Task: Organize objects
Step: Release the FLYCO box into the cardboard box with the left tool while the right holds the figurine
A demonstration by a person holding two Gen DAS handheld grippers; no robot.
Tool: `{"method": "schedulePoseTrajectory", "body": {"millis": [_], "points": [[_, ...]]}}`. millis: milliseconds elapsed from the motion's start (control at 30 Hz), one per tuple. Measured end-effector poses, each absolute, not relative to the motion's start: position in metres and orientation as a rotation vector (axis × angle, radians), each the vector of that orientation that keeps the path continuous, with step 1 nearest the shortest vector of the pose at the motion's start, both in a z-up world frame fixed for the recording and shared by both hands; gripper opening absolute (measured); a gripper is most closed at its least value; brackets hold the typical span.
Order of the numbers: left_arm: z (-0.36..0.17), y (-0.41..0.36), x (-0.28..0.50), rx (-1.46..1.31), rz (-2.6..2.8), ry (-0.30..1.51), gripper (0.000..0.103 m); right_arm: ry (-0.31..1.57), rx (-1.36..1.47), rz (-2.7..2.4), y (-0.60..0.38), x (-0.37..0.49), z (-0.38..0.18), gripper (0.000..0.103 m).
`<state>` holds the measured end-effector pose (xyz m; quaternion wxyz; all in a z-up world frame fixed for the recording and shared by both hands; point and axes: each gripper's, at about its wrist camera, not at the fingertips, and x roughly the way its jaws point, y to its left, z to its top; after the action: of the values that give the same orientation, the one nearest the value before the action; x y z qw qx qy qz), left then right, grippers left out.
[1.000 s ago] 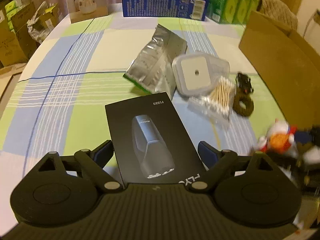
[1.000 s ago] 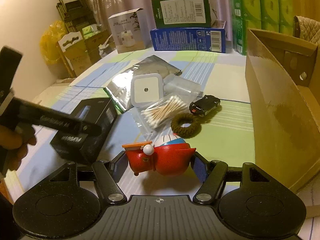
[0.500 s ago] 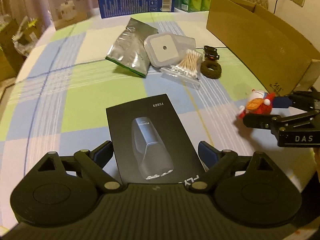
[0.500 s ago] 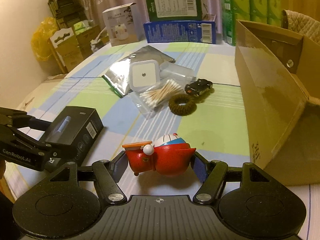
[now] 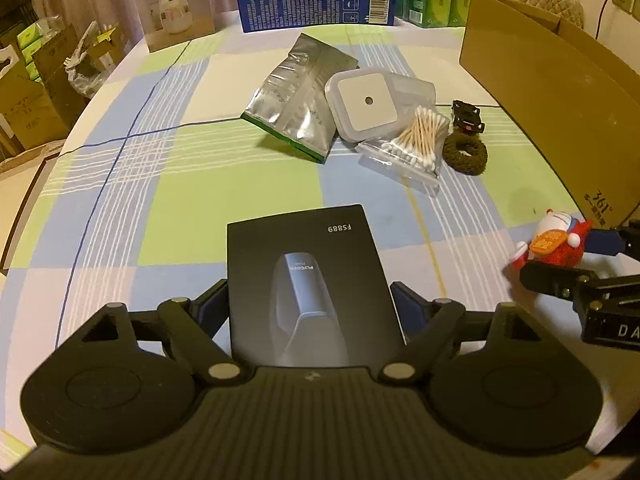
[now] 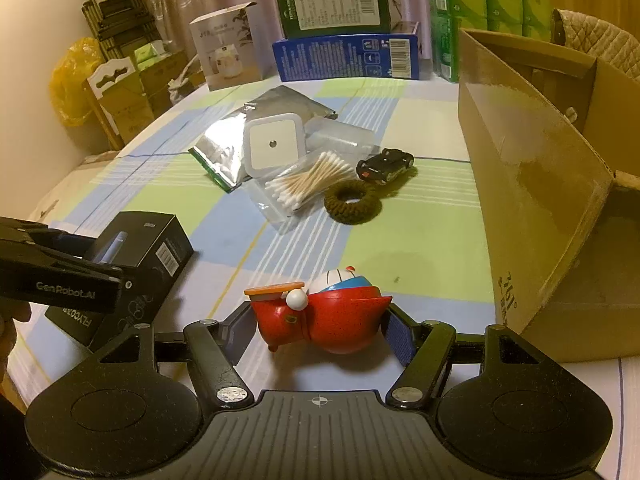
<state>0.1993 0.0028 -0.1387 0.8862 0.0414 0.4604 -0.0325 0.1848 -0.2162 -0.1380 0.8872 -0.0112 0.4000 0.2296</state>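
Note:
My left gripper (image 5: 310, 305) is shut on a black shaver box (image 5: 308, 280), its two fingers pressing the box's long sides. The same box (image 6: 154, 246) shows low over the table at the left of the right wrist view, beside the left gripper (image 6: 64, 276). My right gripper (image 6: 320, 330) is shut on a red and blue cartoon figurine (image 6: 320, 320) lying on its side. That figurine (image 5: 554, 240) appears at the right of the left wrist view, near the corner of an open cardboard box (image 5: 540, 112), also seen in the right wrist view (image 6: 520, 184).
On the checked tablecloth (image 5: 180, 168) lie a silver foil pouch (image 5: 296, 96), a white square night-light in a clear case (image 5: 366, 100), a bag of cotton swabs (image 5: 416, 144), a brown hair tie (image 5: 464, 154) and a black toy car (image 5: 467, 116). Stacked cartons (image 5: 316, 2) line the far edge.
Both grippers keep their holds. The left wrist view has swung back toward the pile of small items. The right gripper with the figurine sits by the cardboard box's near corner.

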Motion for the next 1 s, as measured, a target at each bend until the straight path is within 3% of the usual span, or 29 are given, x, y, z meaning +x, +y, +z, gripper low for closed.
{"method": "schedulePoseTrajectory", "body": {"millis": [533, 1000], "points": [[-0.098, -0.01, 0.168, -0.005, -0.098, 0.869, 0.08, 0.739, -0.009, 0.45, -0.224, 0.16, -0.11, 0.065], [-0.037, -0.061, 0.143, 0.013, -0.202, 0.76, 0.08, 0.654, 0.056, 0.371, -0.265, 0.129, -0.038, 0.065]]}}
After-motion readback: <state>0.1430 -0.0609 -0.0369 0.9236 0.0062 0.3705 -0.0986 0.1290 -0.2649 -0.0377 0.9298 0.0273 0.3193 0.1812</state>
